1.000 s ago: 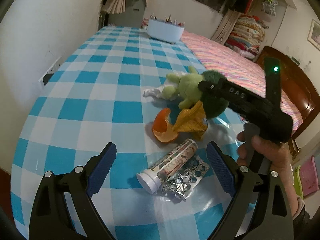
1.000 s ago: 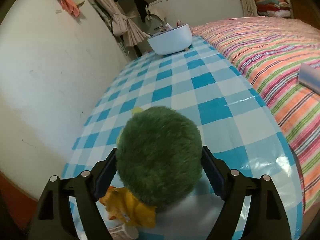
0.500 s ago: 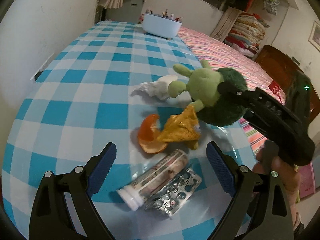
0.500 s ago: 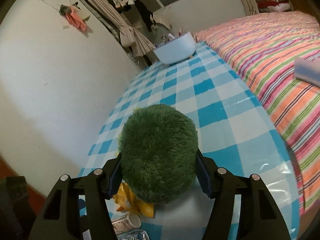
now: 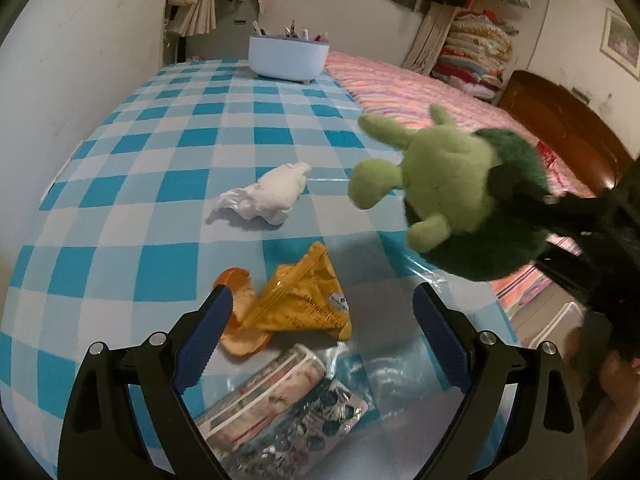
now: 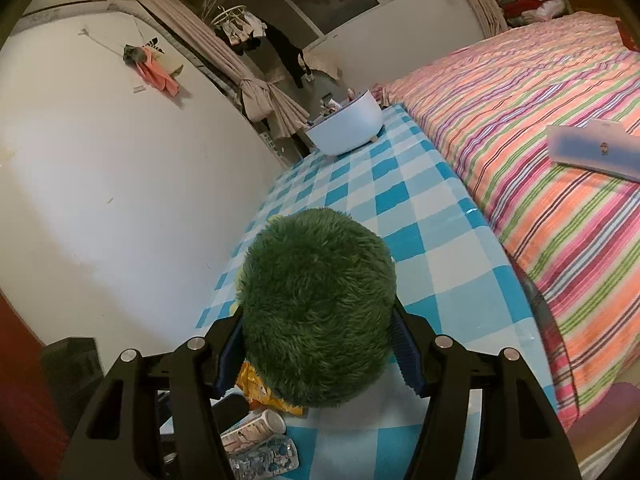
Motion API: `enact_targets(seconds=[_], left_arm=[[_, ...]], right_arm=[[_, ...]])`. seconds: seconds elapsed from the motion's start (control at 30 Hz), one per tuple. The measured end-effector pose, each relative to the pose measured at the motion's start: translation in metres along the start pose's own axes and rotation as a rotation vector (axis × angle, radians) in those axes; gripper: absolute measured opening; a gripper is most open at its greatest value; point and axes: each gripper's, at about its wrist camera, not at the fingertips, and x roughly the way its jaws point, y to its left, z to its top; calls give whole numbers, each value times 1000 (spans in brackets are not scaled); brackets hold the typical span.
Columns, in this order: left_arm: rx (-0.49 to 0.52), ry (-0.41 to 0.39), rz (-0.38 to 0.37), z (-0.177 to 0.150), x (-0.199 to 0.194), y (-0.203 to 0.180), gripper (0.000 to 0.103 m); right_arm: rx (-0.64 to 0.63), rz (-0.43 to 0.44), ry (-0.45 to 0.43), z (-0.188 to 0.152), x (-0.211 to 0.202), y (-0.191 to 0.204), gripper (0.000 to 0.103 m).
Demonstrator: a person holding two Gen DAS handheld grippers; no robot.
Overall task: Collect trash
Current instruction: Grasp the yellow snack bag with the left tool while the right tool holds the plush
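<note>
My right gripper (image 6: 318, 354) is shut on a green plush turtle (image 6: 316, 304) and holds it above the checked table; the turtle also shows in the left wrist view (image 5: 452, 196) at the right. My left gripper (image 5: 320, 340) is open and empty, low over the trash at the table's near edge. Between its fingers lie a yellow snack wrapper (image 5: 304, 304), an orange peel (image 5: 240, 320), a printed tube-shaped bottle (image 5: 264, 396) and a foil blister pack (image 5: 320, 420). A crumpled white tissue (image 5: 268, 196) lies farther out.
A pale blue bowl-shaped bin (image 5: 288, 56) with items in it stands at the table's far end. A white wall runs along the left. A striped bed (image 6: 540, 152) adjoins the table's right edge, with a flat box (image 6: 592, 152) on it.
The right gripper has lifted the plush turtle up off the table and toward the right. The left gripper has moved slightly forward over the trash and stays open.
</note>
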Motion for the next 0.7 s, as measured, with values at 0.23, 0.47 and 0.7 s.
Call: enact_targets(seconds=[0.23,0.47,0.7], left_arm=[[5,85,23,-2,33,1,47],[19,18,10,-4,22,0,43],[-70,-83,-95,2,-19,18,42]], right_arm=[[16,20,-16,4,-15,-7,61],[24,29,-38,6,-29,-11,61],[6,26,-74,6,-47,-9,61]])
